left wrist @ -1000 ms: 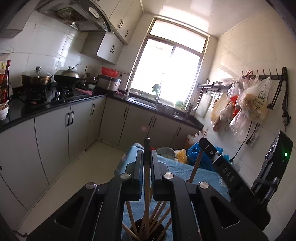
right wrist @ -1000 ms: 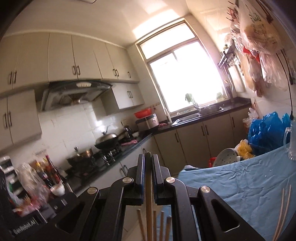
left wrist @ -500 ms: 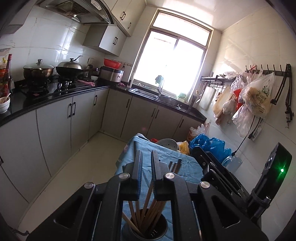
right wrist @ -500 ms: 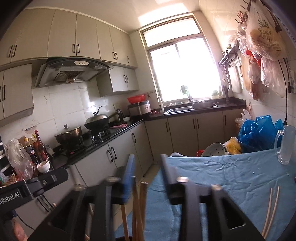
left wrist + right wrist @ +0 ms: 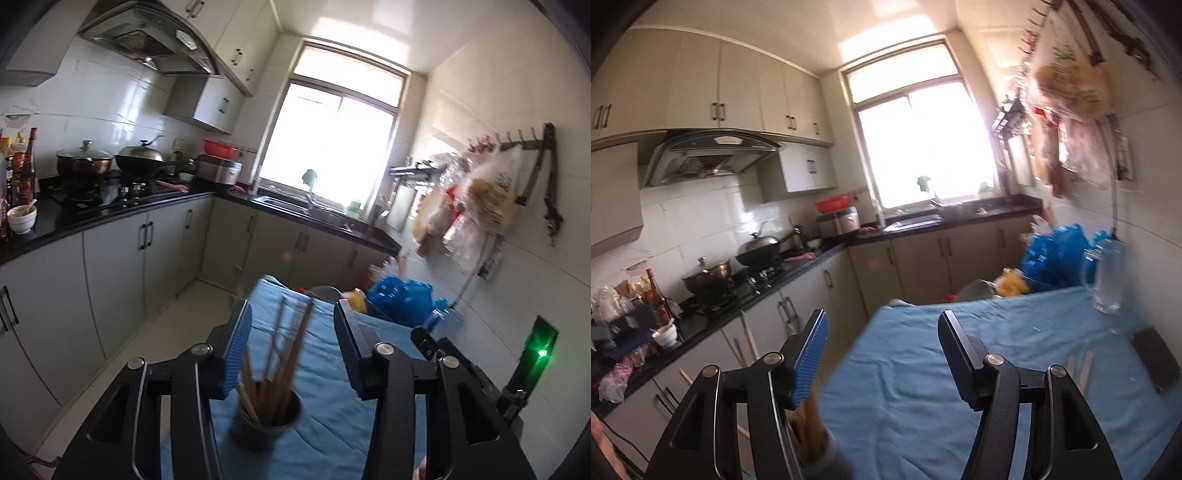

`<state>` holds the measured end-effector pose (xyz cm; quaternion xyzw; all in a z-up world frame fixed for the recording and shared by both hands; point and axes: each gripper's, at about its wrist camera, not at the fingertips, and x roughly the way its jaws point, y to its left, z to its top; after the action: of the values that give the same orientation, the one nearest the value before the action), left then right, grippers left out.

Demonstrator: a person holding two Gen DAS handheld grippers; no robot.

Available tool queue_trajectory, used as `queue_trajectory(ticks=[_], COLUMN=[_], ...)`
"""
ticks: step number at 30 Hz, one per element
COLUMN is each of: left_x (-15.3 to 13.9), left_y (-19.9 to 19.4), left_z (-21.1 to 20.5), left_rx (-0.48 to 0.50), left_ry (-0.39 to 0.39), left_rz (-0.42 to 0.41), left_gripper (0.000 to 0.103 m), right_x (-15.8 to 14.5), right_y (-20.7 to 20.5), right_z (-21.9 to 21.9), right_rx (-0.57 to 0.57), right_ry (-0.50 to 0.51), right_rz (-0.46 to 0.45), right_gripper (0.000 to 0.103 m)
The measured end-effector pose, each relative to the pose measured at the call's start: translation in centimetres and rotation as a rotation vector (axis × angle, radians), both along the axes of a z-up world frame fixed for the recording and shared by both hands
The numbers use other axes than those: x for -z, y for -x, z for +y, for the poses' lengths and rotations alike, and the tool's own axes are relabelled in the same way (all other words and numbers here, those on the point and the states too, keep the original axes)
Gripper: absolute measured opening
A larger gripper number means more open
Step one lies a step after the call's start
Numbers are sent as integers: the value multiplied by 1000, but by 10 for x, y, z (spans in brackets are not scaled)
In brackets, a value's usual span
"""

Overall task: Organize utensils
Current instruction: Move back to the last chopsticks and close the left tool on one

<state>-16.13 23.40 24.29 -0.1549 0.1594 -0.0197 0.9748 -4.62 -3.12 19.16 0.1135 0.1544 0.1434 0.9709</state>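
Table draped in a wrinkled blue cloth point(image 5: 923, 387), standing in the kitchen aisle. On the cloth: a dark cup point(image 5: 266, 417) packed with wooden chopsticks point(image 5: 284, 350), two loose chopsticks point(image 5: 1080, 365) near the right edge, a dark phone point(image 5: 1154, 358) just beside them, and a clear glass mug point(image 5: 1108, 280) farther back. At the far end, blue plastic bags point(image 5: 1052, 254) and a yellow bag point(image 5: 1010, 282); whether on the table or behind it, unclear.

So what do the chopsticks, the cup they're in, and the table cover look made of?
Chopsticks: likely wood or bamboo, matt brown with no shine. Cup: dark grey and dull; blur leaves plastic, ceramic or metal open. Cover: blue cloth, since it creases and drapes over the table edge.
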Motion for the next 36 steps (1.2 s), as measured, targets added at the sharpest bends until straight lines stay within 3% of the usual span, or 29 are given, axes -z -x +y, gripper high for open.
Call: queue_trajectory(ticks=[5, 9, 15, 20, 25, 30, 36], left_x=[11, 29, 70, 113, 147, 172, 198], left_y=[7, -4, -38, -79, -136, -195, -251], left_z=[-42, -79, -148, -201, -243, -285, -333], left_rx=[77, 165, 290, 354, 395, 448, 485], left_ry=[-30, -31, -109, -177, -170, -157, -233], left_rz=[32, 108, 254, 392, 505, 563, 592], left_gripper=[51, 51, 51, 51, 50, 36, 35], right_x=[32, 63, 100, 123, 140, 152, 163], right_y=[22, 31, 37, 27, 13, 2, -5], right_z=[-60, -120, -186, -219, -242, -262, -270], right_rx=[88, 186, 278, 293, 304, 314, 284], right_ry=[40, 37, 32, 13, -3, -76, -144], right_rz=[81, 193, 300, 345, 366, 372, 377], right_gripper=[71, 71, 71, 71, 71, 71, 71])
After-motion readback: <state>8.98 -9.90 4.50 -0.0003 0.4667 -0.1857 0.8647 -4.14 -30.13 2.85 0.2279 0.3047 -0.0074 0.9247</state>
